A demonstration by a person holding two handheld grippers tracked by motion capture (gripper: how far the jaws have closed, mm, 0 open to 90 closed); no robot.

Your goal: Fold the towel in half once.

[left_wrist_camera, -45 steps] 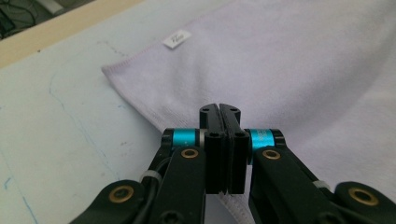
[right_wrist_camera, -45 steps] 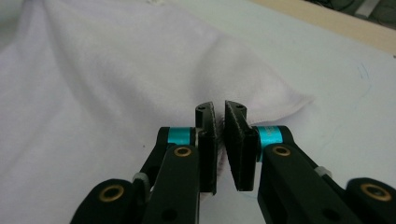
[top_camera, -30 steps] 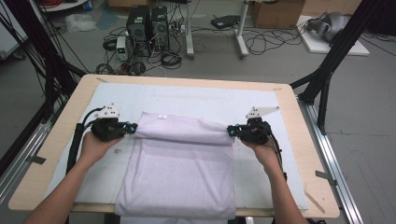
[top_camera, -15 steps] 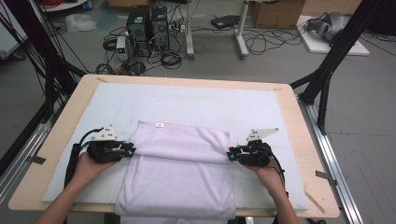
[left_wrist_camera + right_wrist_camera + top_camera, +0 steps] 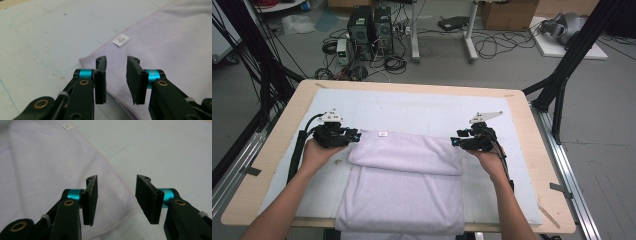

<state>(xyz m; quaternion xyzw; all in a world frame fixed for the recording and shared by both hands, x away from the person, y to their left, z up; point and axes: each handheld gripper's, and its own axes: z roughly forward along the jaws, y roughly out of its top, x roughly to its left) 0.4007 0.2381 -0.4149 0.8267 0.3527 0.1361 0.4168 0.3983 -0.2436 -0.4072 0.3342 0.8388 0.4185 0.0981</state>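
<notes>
Here we see a folded lilac towel (image 5: 404, 185) on the pale surface (image 5: 422, 107), left gripper (image 5: 357, 136) and right gripper (image 5: 454, 142) at its folded ends, close views alone showing both fingers (image 5: 100, 75) parted, having just opened, nothing clamped, small white tag (image 5: 121, 40) near the hem.

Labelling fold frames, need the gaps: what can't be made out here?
- Label on the towel: print too small and blurred, both gripper views.
- Towel's near edge: hangs past the table edge, cut off at the bottom of the high view.
- Under the folded-over flap: covered by the flap itself.
- Left gripper and right gripper jaw gaps: too small in the high view.
</notes>
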